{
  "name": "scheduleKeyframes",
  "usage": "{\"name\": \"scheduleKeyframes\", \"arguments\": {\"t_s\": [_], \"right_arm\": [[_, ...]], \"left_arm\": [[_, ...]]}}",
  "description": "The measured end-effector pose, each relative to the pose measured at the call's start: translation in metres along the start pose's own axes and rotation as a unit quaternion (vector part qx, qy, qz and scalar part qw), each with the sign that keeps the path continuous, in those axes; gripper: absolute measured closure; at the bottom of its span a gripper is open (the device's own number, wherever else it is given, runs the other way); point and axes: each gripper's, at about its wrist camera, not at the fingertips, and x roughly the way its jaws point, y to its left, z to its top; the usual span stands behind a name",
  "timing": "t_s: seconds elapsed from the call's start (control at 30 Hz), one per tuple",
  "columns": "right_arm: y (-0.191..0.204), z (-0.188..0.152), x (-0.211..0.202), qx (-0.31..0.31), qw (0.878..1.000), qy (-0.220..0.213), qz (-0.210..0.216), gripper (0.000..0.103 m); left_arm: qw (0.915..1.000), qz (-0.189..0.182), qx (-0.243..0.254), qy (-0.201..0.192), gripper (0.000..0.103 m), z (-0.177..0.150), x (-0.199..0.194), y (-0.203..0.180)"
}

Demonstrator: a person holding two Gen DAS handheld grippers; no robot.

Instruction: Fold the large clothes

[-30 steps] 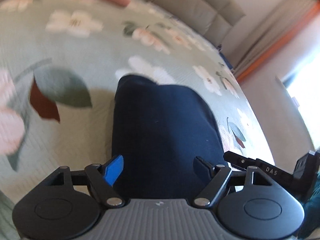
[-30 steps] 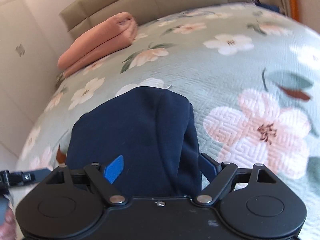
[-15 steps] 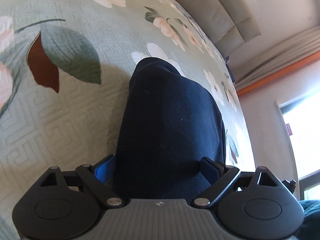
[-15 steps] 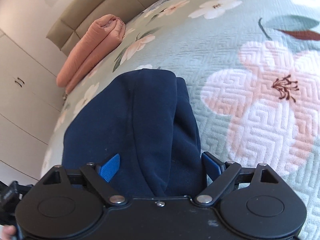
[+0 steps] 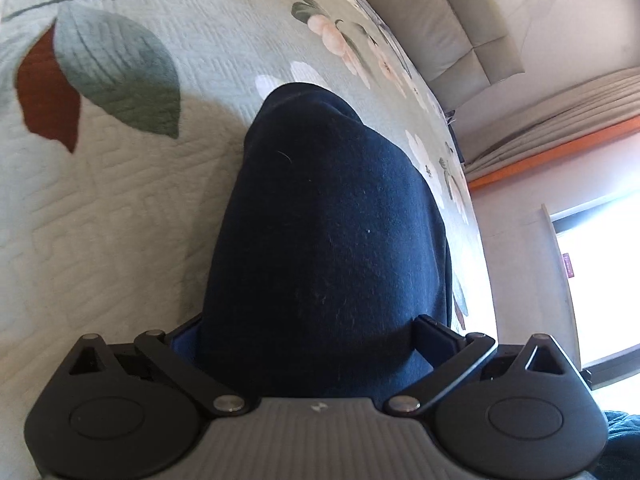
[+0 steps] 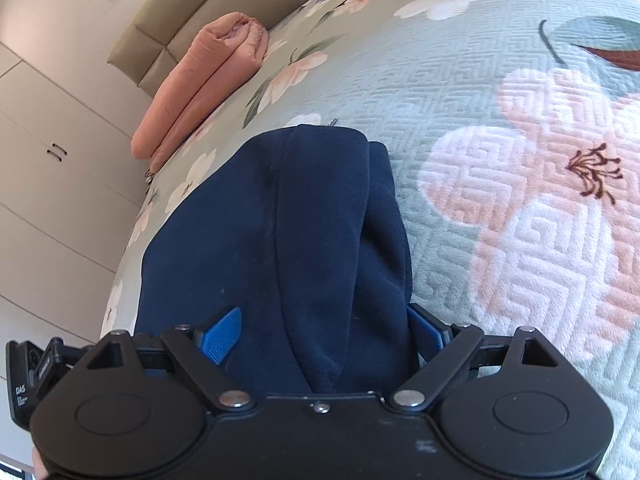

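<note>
The left tool (image 5: 306,330) sits low over the bed, its jaws opening to their widest with the folded navy garment (image 5: 328,220) lying between them; a second ago the blue pad stood closer in and the cloth hung higher off the quilt, so the fabric has now been lowered and is being let go. The pads flank the bundle's near end, and whether they press on it cannot be told for sure, though the spread linkages suggest they do not. From there the garment runs away toward twelve o'clock, its rounded far end resting on the green floral bedspread (image 5: 100,208), with a printed leaf (image 5: 116,76) at ten o'clock and the padded headboard (image 5: 436,20) at one o'clock. The right tool (image 6: 322,334) also stands wide, blue pads either side of the same garment (image 6: 280,240), where an overlapping folded edge runs up toward twelve o'clock; it too has come down onto the bed since a second ago. A folded peach blanket (image 6: 200,84) lies at eleven o'clock, well apart, and a large pink flower on the bedspread (image 6: 560,200) fills two o'clock. I judge this fold set down and released, so the next move is likely withdrawing both tools without dragging the layers.
</note>
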Motion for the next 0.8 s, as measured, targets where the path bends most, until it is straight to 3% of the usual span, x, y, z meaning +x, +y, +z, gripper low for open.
{"name": "scheduleKeyframes", "arguments": {"t_s": [0.1, 0.2, 0.27, 0.37, 0.47, 0.67, 0.8], "right_arm": [[0.003, -0.001, 0.004, -0.014, 1.000, -0.001, -0.005, 0.000], [0.014, -0.003, 0.009, -0.034, 0.999, -0.006, -0.018, 0.003], [0.023, -0.008, 0.009, -0.052, 0.998, -0.020, -0.018, 0.022], [0.042, -0.015, 0.003, -0.085, 0.995, -0.038, -0.032, 0.040], [0.053, -0.021, -0.007, -0.091, 0.994, -0.053, -0.019, 0.051], [0.084, -0.032, -0.037, -0.096, 0.992, -0.083, 0.013, 0.054], [0.103, -0.042, -0.063, -0.082, 0.992, -0.089, 0.030, 0.054]], "left_arm": [[0.9999, 0.006, 0.012, -0.004, 0.004, -0.001, 0.001, -0.003], [0.9991, 0.024, 0.033, -0.015, 0.018, -0.005, -0.001, -0.009], [0.9984, 0.024, 0.044, -0.026, 0.030, -0.009, -0.006, -0.014], [0.9966, 0.013, 0.068, -0.045, 0.040, -0.016, -0.016, -0.022], [0.9954, -0.017, 0.075, -0.057, 0.044, -0.021, -0.031, -0.030], [0.9915, -0.062, 0.098, -0.060, 0.045, -0.030, -0.067, -0.057], [0.9906, -0.091, 0.080, -0.063, 0.045, -0.040, -0.101, -0.058]]}}
